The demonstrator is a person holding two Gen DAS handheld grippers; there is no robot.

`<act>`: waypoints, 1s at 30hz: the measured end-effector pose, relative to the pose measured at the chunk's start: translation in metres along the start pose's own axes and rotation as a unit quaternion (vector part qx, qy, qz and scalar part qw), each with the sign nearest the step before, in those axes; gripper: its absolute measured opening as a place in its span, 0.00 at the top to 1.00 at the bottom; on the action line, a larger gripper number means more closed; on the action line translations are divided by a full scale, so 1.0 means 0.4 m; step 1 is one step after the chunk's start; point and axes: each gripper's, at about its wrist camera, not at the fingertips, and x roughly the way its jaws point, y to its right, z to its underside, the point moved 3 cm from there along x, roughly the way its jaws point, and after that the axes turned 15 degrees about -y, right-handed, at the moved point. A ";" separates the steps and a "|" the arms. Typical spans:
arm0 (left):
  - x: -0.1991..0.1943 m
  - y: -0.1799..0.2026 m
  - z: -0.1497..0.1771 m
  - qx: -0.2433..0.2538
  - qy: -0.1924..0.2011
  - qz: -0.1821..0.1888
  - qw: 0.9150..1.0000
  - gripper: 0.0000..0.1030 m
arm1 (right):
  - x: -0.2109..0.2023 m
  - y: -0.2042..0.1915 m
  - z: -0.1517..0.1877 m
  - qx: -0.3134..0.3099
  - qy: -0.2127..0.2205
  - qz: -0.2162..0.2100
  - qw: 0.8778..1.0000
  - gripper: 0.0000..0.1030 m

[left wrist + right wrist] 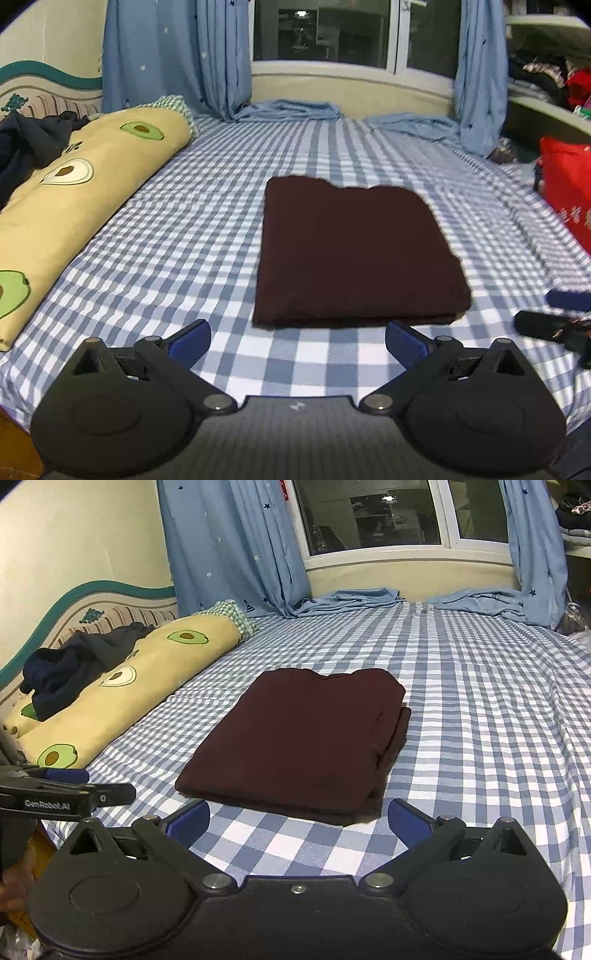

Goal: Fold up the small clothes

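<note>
- Left wrist view: the maroon garment (354, 251) is seen lying flat on the checked bedsheet (207, 229), ahead of the camera toward 12 o'clock, already folded into a neat rectangle.
- The left tongs (297, 338) are spread wide and hold nothing; the blue pads (188, 339) are kept just short of the garment's near edge, so no cloth is disturbed.
- Right wrist view: the same garment (295, 738) is shown with stacked layers along its edge at about 3 o'clock, which suggests several folds have been made and the layers laid one on another to keep the bundle compact.
- The right tongs (297, 818) are likewise spread and empty, held low over the sheet near the garment's front corner.
- The left tongs are also visible from the side at 9 o'clock in the right wrist view, apart from the cloth.
- The garment is placed mid-bed, presumably so that both tongs can reach either side of it.
- An avocado-print pillow (74, 192) lies along the bed at 10 o'clock, with a dark crumpled garment (77, 664) resting on it; it is judged to be waiting for folding next.
- A red bag (569, 184) sits at 2 o'clock, well apart from the folded piece.
- The present fold is judged to be finished or nearly so.
</note>
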 end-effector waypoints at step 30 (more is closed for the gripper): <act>0.001 0.022 -0.020 0.017 0.009 -0.005 1.000 0.01 | 0.000 -0.009 -0.004 -0.020 -0.001 0.006 1.000 0.01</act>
